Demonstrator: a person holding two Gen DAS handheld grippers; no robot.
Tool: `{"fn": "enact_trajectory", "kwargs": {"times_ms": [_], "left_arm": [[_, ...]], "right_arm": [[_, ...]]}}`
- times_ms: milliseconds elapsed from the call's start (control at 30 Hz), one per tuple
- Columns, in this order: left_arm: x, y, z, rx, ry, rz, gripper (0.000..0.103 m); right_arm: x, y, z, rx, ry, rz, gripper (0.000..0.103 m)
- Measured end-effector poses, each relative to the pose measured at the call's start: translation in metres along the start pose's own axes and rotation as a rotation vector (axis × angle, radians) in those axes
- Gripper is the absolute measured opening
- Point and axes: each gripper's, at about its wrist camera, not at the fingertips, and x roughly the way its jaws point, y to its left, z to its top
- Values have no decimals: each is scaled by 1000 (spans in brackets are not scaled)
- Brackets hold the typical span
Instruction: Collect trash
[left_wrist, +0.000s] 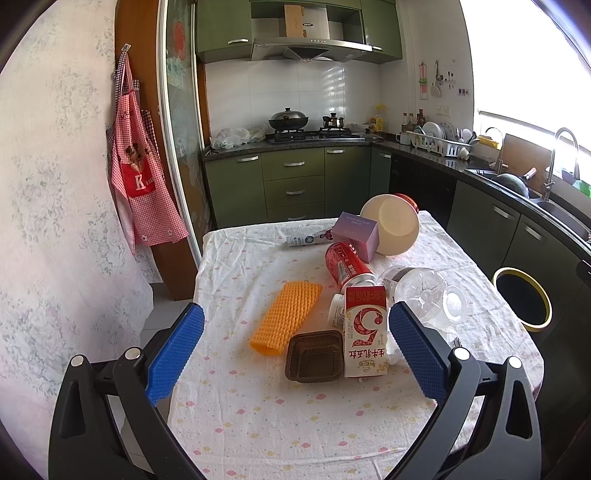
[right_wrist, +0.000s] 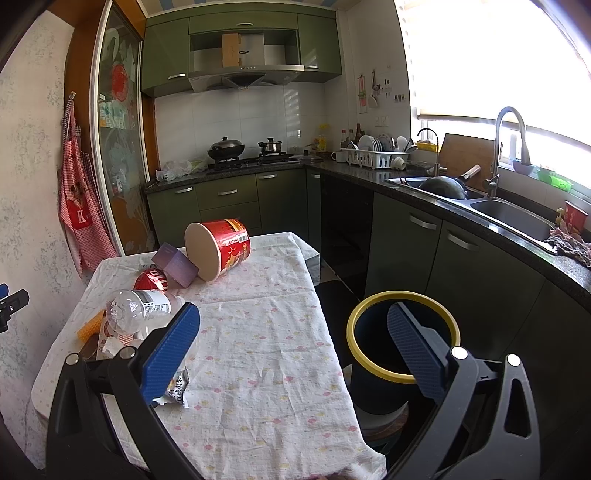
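Observation:
Trash lies on the cloth-covered table (left_wrist: 258, 424): a red-and-white milk carton (left_wrist: 365, 332), a brown plastic tray (left_wrist: 314, 356), an orange textured sleeve (left_wrist: 286, 317), a red can (left_wrist: 347, 264), a clear plastic bottle (left_wrist: 424, 291), a purple box (left_wrist: 356, 234), a red paper tub (left_wrist: 391, 225) on its side and a tube (left_wrist: 306, 240). My left gripper (left_wrist: 295, 350) is open above the near table, empty. My right gripper (right_wrist: 293, 352) is open and empty over the table's right edge, beside the yellow-rimmed dark bin (right_wrist: 373, 365). A crumpled wrapper (right_wrist: 177, 387) lies by its left finger.
The bin (left_wrist: 522, 299) stands on the floor right of the table. Green kitchen cabinets (right_wrist: 461, 258) and a counter with a sink (right_wrist: 513, 218) run along the right. A red apron (left_wrist: 138, 177) hangs on the left wall.

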Motion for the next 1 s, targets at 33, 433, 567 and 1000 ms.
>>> {"fn": "enact_trajectory", "kwargs": {"times_ms": [33,433,567,1000], "left_arm": [[0,0,0,1,1,0,99],[19,0,2,17,29,6,99],[42,8,10,11,48,9,99],[169,39,65,-34,76,46,99]], "right_arm": [[0,0,0,-1,0,0,97],[8,-4,3,-9,25,-1,97],[25,-6,8,3,103,59,97],[131,30,67,-128,196,112,97]]}}
